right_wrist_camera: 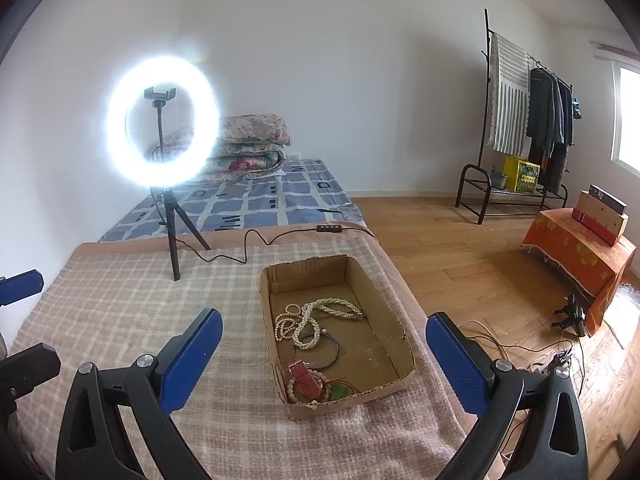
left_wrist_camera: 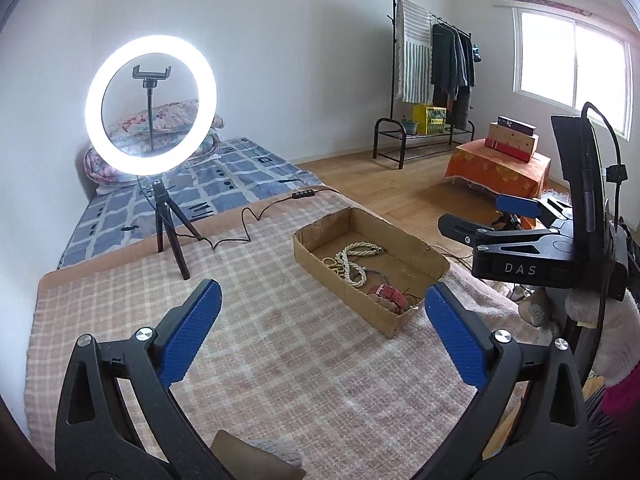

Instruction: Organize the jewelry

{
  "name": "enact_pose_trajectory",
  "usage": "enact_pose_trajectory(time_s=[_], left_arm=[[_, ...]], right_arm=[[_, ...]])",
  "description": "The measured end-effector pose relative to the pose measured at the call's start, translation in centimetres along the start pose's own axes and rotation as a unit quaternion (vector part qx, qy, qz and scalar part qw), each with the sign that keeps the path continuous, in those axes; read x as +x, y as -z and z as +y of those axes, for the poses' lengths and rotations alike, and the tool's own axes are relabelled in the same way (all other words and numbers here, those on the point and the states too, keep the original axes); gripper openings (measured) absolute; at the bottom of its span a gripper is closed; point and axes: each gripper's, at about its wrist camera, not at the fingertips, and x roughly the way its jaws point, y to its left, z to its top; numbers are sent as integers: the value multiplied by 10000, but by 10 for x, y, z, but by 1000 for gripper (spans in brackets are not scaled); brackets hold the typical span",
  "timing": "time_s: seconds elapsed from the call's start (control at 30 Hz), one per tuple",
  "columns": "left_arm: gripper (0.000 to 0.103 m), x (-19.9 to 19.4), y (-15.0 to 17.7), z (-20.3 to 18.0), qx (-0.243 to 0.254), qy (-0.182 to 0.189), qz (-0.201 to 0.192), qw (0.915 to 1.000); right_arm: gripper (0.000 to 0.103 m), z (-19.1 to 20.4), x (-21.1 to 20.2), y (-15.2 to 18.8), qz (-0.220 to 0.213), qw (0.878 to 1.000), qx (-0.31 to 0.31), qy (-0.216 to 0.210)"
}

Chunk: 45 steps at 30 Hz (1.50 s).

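An open cardboard box (left_wrist_camera: 344, 286) (right_wrist_camera: 348, 400) lies on the checked blanket. Inside it are a white pearl necklace (left_wrist_camera: 352, 260) (right_wrist_camera: 308, 320), a pink watch strap (left_wrist_camera: 386, 294) (right_wrist_camera: 306, 376), a thin black ring (right_wrist_camera: 324, 350), a beaded bracelet (right_wrist_camera: 296, 390) and a green pendant (right_wrist_camera: 338, 392). My left gripper (left_wrist_camera: 322, 292) hovers over the blanket just left of the box, jaws wide open and empty. My right gripper (right_wrist_camera: 324, 318) hangs above the box's near end, also open and empty; its body (left_wrist_camera: 520, 248) shows right of the box in the left wrist view.
A lit ring light (left_wrist_camera: 152, 42) (right_wrist_camera: 164, 66) on a tripod stands at the blanket's far left, its cable and controller (left_wrist_camera: 298, 195) (right_wrist_camera: 328, 228) running behind the box. The blanket ends just right of the box, above a wooden floor (right_wrist_camera: 460, 240). A fuzzy white sleeve (left_wrist_camera: 616, 340) is at right.
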Motion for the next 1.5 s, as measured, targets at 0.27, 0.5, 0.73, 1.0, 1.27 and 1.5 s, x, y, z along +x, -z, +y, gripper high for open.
enact_pose_trajectory(time_s=[0.27,0.5,0.73,1.0,1.27,1.5], left_arm=[[103,-2,1,-5,125,-36,-6,9999],[103,-3,1,-6,141,-36,-5,9999],[103,-3,1,-7,143,-43,-4,9999],[103,-3,1,-7,141,-44,-5,9999],[103,-3,1,-7,144,-45,14,9999],[103,-3,1,-6,143,-48,2,9999]], right_arm=[[103,-5,5,4,87,9999,83,35],[103,-7,7,5,123,9998,178,28],[103,-5,7,5,134,9998,163,12],[103,-4,8,6,154,9997,180,2],[103,-1,9,7,151,9997,164,-21],[103,0,9,7,171,9997,159,-28]])
